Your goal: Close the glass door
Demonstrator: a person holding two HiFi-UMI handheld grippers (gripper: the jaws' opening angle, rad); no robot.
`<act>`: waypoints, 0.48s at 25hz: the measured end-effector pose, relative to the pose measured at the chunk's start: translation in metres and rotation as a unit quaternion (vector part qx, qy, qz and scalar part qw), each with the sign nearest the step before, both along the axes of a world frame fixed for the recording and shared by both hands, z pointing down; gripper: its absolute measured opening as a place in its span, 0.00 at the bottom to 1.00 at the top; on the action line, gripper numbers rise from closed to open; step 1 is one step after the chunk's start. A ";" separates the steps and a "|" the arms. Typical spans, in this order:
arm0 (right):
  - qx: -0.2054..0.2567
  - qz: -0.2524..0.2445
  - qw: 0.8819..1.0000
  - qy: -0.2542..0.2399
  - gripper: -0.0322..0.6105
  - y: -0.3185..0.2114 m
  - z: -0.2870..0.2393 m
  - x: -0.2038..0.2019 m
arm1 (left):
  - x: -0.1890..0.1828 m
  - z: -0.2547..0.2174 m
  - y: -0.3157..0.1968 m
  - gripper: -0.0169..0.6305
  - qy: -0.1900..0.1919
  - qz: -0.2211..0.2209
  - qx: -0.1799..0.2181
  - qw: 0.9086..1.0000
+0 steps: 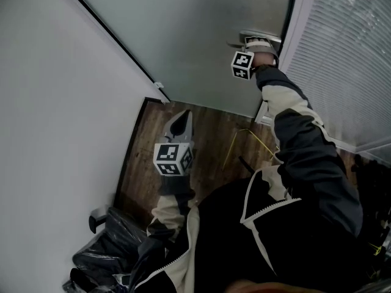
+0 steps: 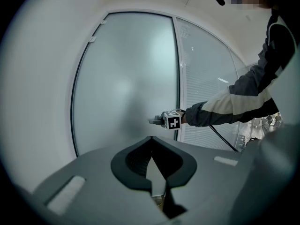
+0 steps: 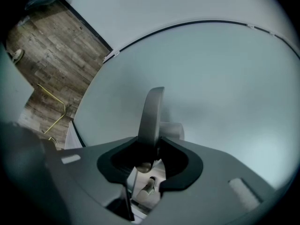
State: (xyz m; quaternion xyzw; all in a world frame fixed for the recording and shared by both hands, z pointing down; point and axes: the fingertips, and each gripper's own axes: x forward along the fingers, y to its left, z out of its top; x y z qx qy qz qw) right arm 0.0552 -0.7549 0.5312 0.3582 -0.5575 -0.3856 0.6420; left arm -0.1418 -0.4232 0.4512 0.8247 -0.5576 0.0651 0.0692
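While the right hand-held gripper (image 3: pixel 151 144) clamps the lever handle (image 3: pixel 153 109) of the frosted glass door (image 3: pixel 225 88), which stands beside the blind-covered panel (image 1: pixel 348 60), force is best applied evenly until the edge seats. The left hand-held gripper (image 1: pixel 181 124), jaws together on nothing, hangs clear.

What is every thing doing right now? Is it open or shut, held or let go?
glass door: looks nearly shut; I cannot tell if it is latched.
door handle: gripped by the right tool.
right tool: shut on the door handle.
left tool: shut, holding nothing, apart from the glass door.
blinds: let down.
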 end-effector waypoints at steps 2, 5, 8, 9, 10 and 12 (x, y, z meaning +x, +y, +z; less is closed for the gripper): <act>-0.006 0.001 1.000 -0.003 0.25 0.001 0.002 0.000 | -0.001 0.000 0.002 0.05 0.000 -0.001 0.000 1.000; -0.031 0.010 0.998 -0.050 0.33 0.007 0.006 -0.004 | -0.006 0.000 0.004 0.05 0.001 -0.001 -0.001 1.000; -0.047 0.018 0.988 -0.149 0.42 0.026 -0.004 -0.013 | -0.009 -0.002 0.005 0.05 0.004 -0.001 -0.001 1.000; -0.051 0.018 0.980 -0.192 0.43 0.035 -0.011 -0.019 | -0.010 -0.003 0.004 0.05 0.007 -0.001 -0.001 1.000; -0.057 0.018 0.969 -0.240 0.43 0.047 -0.017 -0.025 | -0.011 -0.004 0.003 0.05 0.010 -0.001 0.000 1.000; -0.077 0.013 0.936 -0.343 0.43 0.076 -0.033 -0.038 | -0.014 -0.007 -0.001 0.05 0.014 0.001 0.006 1.000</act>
